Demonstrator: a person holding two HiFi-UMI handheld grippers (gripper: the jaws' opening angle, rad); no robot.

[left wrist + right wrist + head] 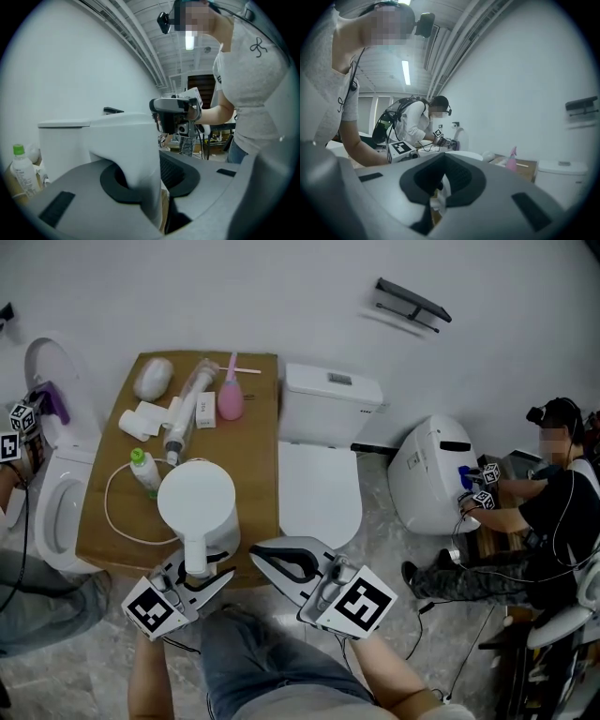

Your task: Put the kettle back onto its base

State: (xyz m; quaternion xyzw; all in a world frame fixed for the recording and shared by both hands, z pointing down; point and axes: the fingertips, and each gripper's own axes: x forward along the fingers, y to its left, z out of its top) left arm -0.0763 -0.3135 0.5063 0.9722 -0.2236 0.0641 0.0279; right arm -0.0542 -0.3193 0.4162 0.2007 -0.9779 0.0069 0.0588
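1. Left tool (199, 570) open astride the handle (195, 549), pads not pinching; kettle (197, 501) upright, cord (111, 512) looping from its foot; base hidden beneath, so seated looks likely, unproven.
2. Right of the kettle: right tool (261, 556) closed, empty.
3. Left toilet (56, 512) beside the kettle; wooden worktop (253, 427) under it; right toilet (319, 493) beyond; white wall behind.

- A white kettle (197, 502) with a round closed lid is seen upright at the 6 o'clock edge of the wooden table (253, 427).
- Its handle (195, 554) is pointed to 6 o'clock, between the parted jaws of the left claw (199, 574).
- A white cord (110, 512) is looped out at 9 o'clock; a base beneath cannot be made out.
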